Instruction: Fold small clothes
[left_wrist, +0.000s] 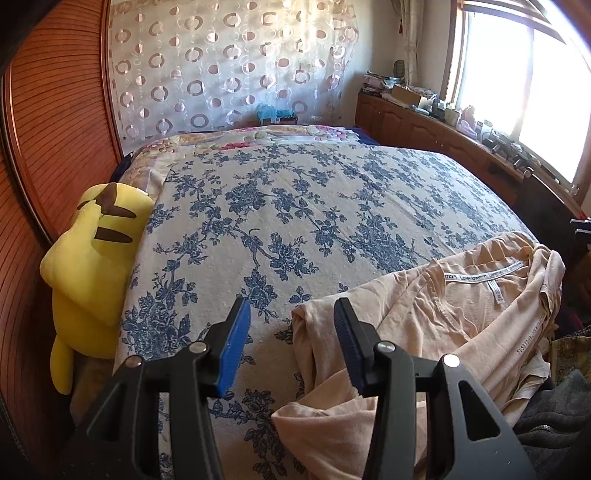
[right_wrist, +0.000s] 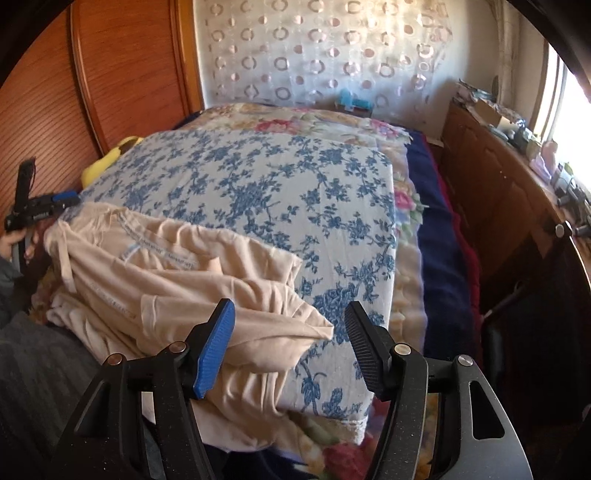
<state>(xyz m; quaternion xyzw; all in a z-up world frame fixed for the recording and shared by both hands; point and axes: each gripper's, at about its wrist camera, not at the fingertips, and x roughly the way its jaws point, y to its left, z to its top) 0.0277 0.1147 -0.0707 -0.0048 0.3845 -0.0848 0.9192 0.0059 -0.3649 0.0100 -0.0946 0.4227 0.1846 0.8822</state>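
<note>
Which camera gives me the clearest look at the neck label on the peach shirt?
The left wrist view: the shirt's neck label lies open and sharp there, its white printed band facing the camera. The right wrist view shows the same label only as a pale, blurred strip among folds.

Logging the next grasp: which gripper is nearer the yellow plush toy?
Left. The left gripper hovers over the bedspread beside the yellow plush toy; the right gripper is across the beige shirt.
</note>
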